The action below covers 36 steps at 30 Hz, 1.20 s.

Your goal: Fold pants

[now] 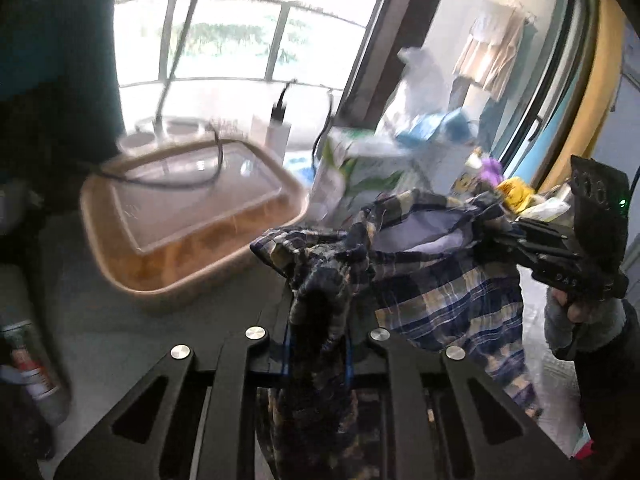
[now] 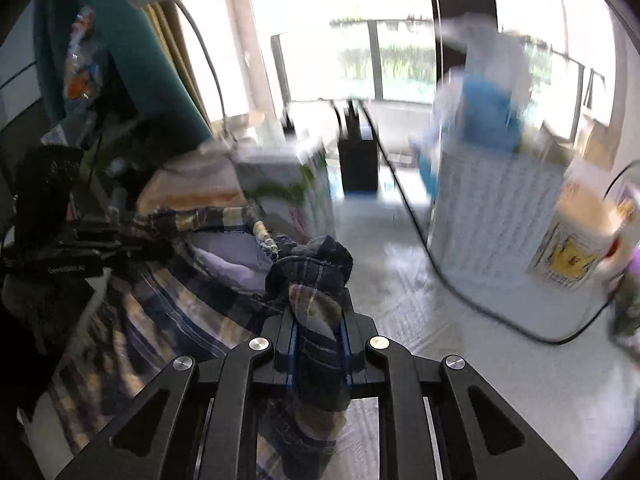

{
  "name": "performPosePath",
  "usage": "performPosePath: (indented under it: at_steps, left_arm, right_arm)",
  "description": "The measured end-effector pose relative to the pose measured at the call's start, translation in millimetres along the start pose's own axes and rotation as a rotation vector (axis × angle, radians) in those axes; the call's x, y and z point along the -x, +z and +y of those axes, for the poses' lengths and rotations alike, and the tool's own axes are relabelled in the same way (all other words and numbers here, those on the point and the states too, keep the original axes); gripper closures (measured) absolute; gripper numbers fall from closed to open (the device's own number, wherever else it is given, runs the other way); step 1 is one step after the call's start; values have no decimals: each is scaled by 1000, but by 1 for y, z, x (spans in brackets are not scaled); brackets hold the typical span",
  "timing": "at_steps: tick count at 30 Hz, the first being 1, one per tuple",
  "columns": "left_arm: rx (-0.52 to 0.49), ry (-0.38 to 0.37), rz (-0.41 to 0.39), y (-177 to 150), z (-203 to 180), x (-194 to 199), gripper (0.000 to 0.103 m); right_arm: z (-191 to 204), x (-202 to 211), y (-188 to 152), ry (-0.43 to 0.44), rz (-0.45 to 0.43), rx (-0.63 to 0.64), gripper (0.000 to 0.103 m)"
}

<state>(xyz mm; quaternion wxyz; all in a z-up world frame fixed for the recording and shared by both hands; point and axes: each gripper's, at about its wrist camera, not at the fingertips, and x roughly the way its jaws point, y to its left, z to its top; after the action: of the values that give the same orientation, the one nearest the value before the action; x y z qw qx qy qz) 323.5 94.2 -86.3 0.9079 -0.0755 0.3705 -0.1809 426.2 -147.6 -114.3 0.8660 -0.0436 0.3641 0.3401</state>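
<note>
The left gripper (image 1: 318, 320) is clamped on a bunched edge of the plaid pants (image 1: 440, 280), and the right gripper (image 2: 318, 320) pinches another fold of the same waistband, the two holding the pants up between them above the pale surface (image 2: 460, 320). The waist opening gapes, showing a light lining. Beyond the cloth stand a tan lidded tray (image 1: 192, 220), a green-and-white carton (image 2: 296, 192), a black cable (image 2: 440, 272) and bright windows (image 1: 240, 40).
</note>
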Motion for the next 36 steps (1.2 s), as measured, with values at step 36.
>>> performPosePath:
  at_steps: [36]
  left_arm:
    - [-112, 308, -445, -98, -64, 349, 87]
  right_arm:
    - [253, 271, -9, 80, -513, 275, 87]
